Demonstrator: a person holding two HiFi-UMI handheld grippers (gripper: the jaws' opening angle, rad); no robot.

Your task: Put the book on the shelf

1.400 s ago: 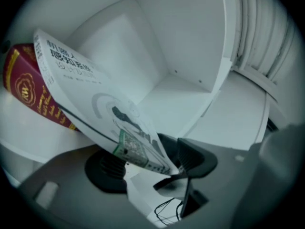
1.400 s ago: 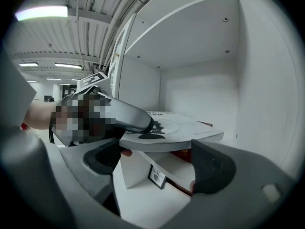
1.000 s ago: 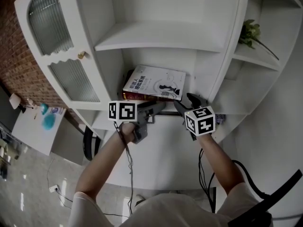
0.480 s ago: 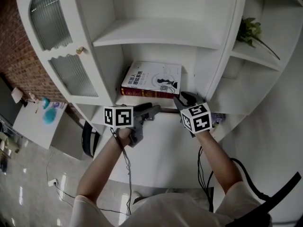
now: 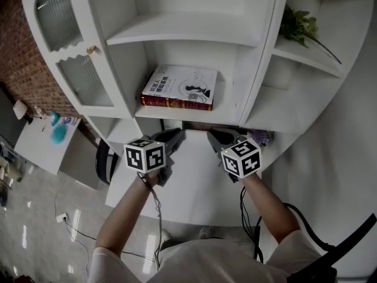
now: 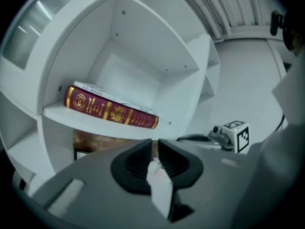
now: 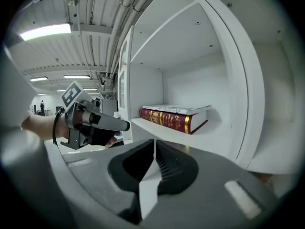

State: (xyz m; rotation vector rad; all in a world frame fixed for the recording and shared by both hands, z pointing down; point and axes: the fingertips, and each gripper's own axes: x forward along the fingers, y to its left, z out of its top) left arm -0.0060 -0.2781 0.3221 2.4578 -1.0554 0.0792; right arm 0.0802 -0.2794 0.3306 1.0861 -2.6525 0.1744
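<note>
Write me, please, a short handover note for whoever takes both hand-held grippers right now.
Left hand-held gripper: jaws have just been closing and now stand together, with nothing between them.
Right hand-held gripper: the same, jaws just closed and empty.
Both sit in front of and below the shelf, clear of the book.
Book: lies flat on the shelf with its red spine facing out; nothing touches it.
Done: the book is on the shelf.
Left: nothing that I can see; at most check that the book sits far enough back from the edge.
</note>
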